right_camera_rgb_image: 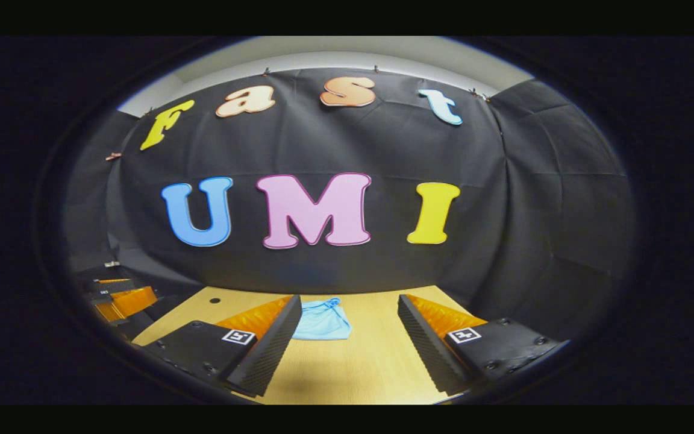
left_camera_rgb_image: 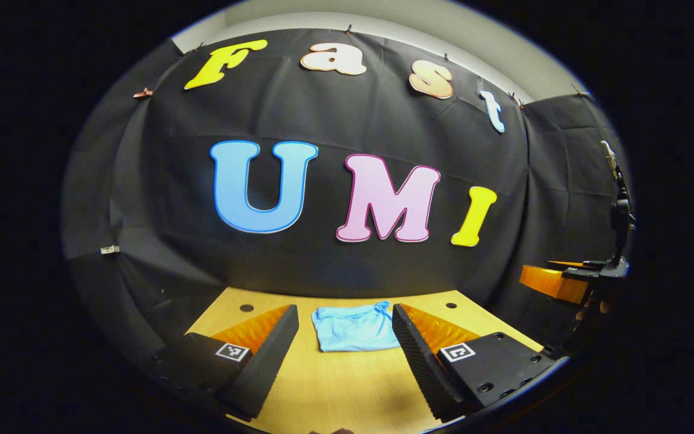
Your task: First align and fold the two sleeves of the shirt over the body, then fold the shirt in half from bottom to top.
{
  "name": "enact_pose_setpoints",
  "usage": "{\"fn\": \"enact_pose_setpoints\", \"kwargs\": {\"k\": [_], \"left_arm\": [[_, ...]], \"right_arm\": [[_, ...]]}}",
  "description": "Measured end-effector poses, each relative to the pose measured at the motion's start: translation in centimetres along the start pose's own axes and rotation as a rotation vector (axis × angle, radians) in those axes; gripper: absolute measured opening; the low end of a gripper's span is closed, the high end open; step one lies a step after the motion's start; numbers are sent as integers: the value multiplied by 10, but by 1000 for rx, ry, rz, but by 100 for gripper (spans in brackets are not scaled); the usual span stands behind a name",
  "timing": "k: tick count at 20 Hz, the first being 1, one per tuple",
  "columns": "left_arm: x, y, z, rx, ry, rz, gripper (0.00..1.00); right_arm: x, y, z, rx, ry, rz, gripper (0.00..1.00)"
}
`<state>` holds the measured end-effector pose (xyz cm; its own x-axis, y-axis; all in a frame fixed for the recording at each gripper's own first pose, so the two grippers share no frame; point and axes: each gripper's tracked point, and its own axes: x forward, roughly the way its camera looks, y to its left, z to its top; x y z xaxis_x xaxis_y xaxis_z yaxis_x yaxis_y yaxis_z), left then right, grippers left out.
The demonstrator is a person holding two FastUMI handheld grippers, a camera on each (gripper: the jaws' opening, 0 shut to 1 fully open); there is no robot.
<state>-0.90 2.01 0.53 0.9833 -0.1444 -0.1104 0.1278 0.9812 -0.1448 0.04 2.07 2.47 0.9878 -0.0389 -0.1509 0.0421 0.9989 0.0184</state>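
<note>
Wooden worktop [left_camera_rgb_image: 347, 386] carries the folded blue shirt [left_camera_rgb_image: 354, 327] at its far middle, ahead of both claws. Left claw [left_camera_rgb_image: 347, 355] gapes, holding nothing; right claw [right_camera_rgb_image: 347, 349] likewise. No legible label on the shirt.

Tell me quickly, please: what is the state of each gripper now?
Left gripper: open, holding nothing, above the table short of the shirt.
Right gripper: open, holding nothing.
</note>
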Motion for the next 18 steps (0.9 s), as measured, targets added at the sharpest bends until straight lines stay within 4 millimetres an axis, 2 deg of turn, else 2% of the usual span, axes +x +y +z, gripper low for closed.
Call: {"fn": "enact_pose_setpoints", "kwargs": {"k": [1,3,6,8,12,18], "left_arm": [[-14,3,3,14,-15,7,99],[-35,5,6,68,-49,24,98],[-51,-6,7,97,-66,14,98],[-59,-15,4,86,-66,-6,98],[-65,-29,2,101,-73,-39,98],[-56,-31,2,97,-79,-46,98]], "right_arm": [[-11,-2,-2,-7,4,-8,99],[-30,1,-1,7,3,-11,98],[-57,3,2,27,-2,-12,98],[-67,7,1,31,-2,-7,98],[-81,17,-7,26,3,11,98],[-75,36,-22,28,25,53,99]]}}
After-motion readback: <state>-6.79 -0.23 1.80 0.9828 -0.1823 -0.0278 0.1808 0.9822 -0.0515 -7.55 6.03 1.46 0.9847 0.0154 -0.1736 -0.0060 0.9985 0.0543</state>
